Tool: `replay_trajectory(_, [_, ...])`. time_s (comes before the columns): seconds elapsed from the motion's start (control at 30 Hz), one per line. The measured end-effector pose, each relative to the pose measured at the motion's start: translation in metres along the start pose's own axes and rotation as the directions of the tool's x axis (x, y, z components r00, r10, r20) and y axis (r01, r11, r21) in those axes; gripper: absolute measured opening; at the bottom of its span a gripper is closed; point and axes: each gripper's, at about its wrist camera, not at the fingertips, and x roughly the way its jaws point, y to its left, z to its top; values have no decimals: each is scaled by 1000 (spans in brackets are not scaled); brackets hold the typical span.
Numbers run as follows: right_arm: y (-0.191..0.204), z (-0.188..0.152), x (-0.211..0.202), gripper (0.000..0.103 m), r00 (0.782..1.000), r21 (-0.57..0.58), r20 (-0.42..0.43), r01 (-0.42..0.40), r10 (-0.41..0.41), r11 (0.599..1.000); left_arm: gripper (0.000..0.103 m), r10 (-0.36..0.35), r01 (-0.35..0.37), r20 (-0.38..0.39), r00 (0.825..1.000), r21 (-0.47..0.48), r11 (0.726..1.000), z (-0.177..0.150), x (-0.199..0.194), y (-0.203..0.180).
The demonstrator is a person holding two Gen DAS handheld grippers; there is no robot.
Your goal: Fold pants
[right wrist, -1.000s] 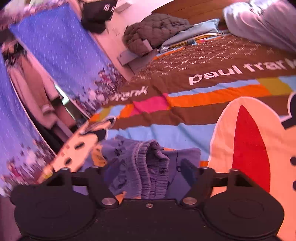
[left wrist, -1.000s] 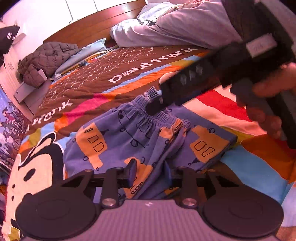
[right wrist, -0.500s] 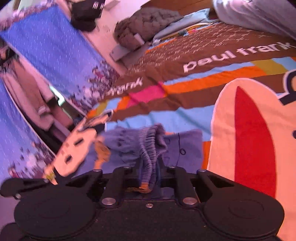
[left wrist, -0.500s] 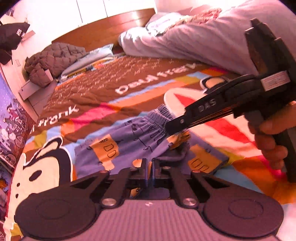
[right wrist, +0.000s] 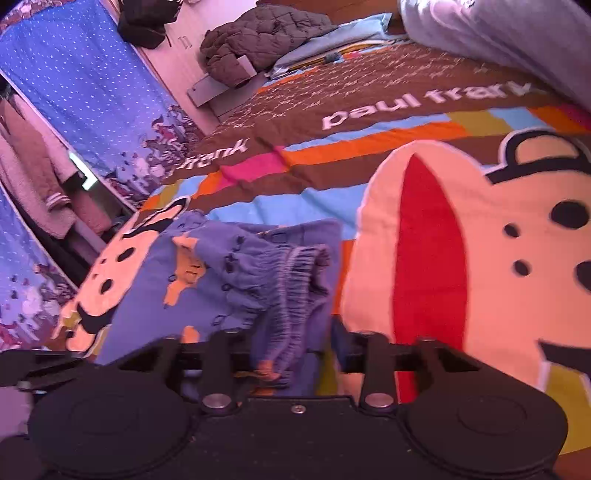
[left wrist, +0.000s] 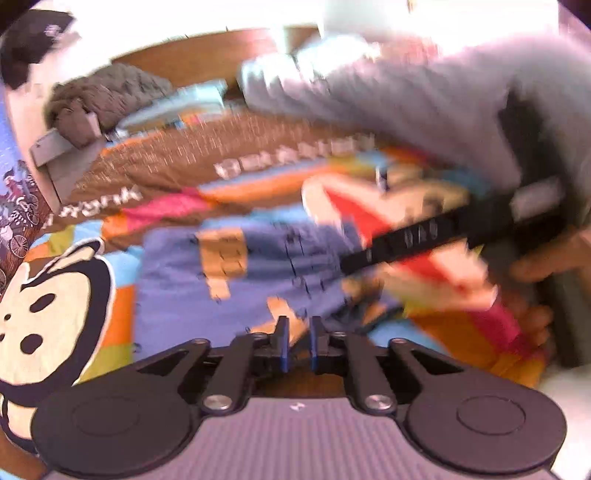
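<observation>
Small blue pants (left wrist: 236, 280) with orange patches lie on the colourful bedspread (left wrist: 177, 206). In the blurred left wrist view my left gripper (left wrist: 297, 345) has its jaws a narrow gap apart, with a fold of the pants' near edge between them. The right gripper's black fingers (left wrist: 406, 243) reach in from the right over the pants. In the right wrist view my right gripper (right wrist: 291, 350) is open, its jaws spread wide, and the gathered waistband (right wrist: 295, 280) lies loose between them. The pants (right wrist: 207, 280) spread away to the left.
A grey duvet (right wrist: 517, 33) lies at the bed's far right. A brown quilted jacket (right wrist: 255, 33) and a light blue pillow (right wrist: 332, 40) sit by the wooden headboard (left wrist: 207, 62). A blue curtain (right wrist: 74, 92) hangs left of the bed.
My right gripper was shut on the waistband half a second ago and has opened wide, letting it go. My left gripper's jaws have parted slightly and the view has swung fast.
</observation>
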Motion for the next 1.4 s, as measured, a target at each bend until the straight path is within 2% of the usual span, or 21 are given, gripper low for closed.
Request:
replay_trajectory(0.03, [0,0,-2,79,1000,-18,10,25,-25,1000,36,1,0,30,1000,-18,1000,-2,-10,5])
replay_trajectory(0.07, [1,1,-4,82,998,-35,24,54,-53,998,48,15,-13,61,998,-37,999,-5,-21,12])
replay_trajectory(0.17, [7,-1,-9,89,989,-75,73,133,-127,988,54,104,-93,100,990,-109,990,-8,-36,35])
replay_trajectory(0.23, [18,-4,-11,96,988,-126,96,133,-122,983,59,172,-159,55,984,-190,969,-9,-29,55])
replay_trajectory(0.33, [42,-13,-2,98,993,-236,64,115,-102,965,58,248,-265,-93,964,-322,909,-16,-6,85])
replay_trajectory(0.37, [50,-16,3,98,992,-277,45,125,-117,953,60,263,-295,-137,955,-352,889,-22,3,93])
replay_trajectory(0.43, [56,-24,15,101,987,-336,4,153,-162,929,61,231,-279,-165,959,-395,875,-38,13,102])
replay_trajectory(0.5, [45,-25,20,102,989,-273,-55,120,-140,954,65,220,-262,-147,964,-431,863,-42,7,106])
replay_trajectory(0.6, [14,-18,10,102,995,-118,-60,76,-83,990,71,224,-266,-145,964,-452,852,-47,5,111])
replay_trajectory(0.67, [-1,-14,4,102,997,-60,-54,43,-46,997,72,222,-256,-127,967,-458,851,-48,3,112])
replay_trajectory(0.73, [-11,-7,-1,102,998,-23,-66,-4,3,1000,72,233,-240,-75,970,-462,854,-46,-7,113])
replay_trajectory(0.83, [-15,8,-18,102,999,-29,9,-45,45,999,86,215,-171,67,974,-397,902,-22,-13,113])
replay_trajectory(0.87, [-15,15,-22,102,997,-28,50,-63,64,998,91,219,-174,91,971,-358,917,-10,-10,111])
replay_trajectory(0.93, [-15,31,-17,102,991,-23,106,-85,87,996,92,222,-188,107,969,-259,947,17,11,109])
replay_trajectory(1.03, [-6,45,16,102,995,-67,89,-41,47,997,91,246,-236,83,966,-120,964,42,63,104])
replay_trajectory(1.07, [-4,44,28,102,998,-98,68,-11,18,995,89,268,-264,48,962,-71,962,46,83,101])
replay_trajectory(1.13, [-7,37,48,102,997,-165,33,68,-64,984,87,339,-338,-54,939,22,941,48,126,101])
replay_trajectory(1.17, [-13,34,55,102,994,-175,27,109,-106,978,88,340,-338,-89,936,38,940,45,139,102])
replay_trajectory(1.2, [-22,32,57,102,994,-159,26,112,-110,981,89,328,-328,-99,940,15,945,42,147,106])
replay_trajectory(1.27, [-33,32,53,102,997,-96,39,62,-59,993,91,321,-326,-90,943,-45,944,39,141,109])
replay_trajectory(1.4, [-29,33,39,102,996,-78,69,63,-58,995,91,330,-335,-67,942,-100,937,37,109,111])
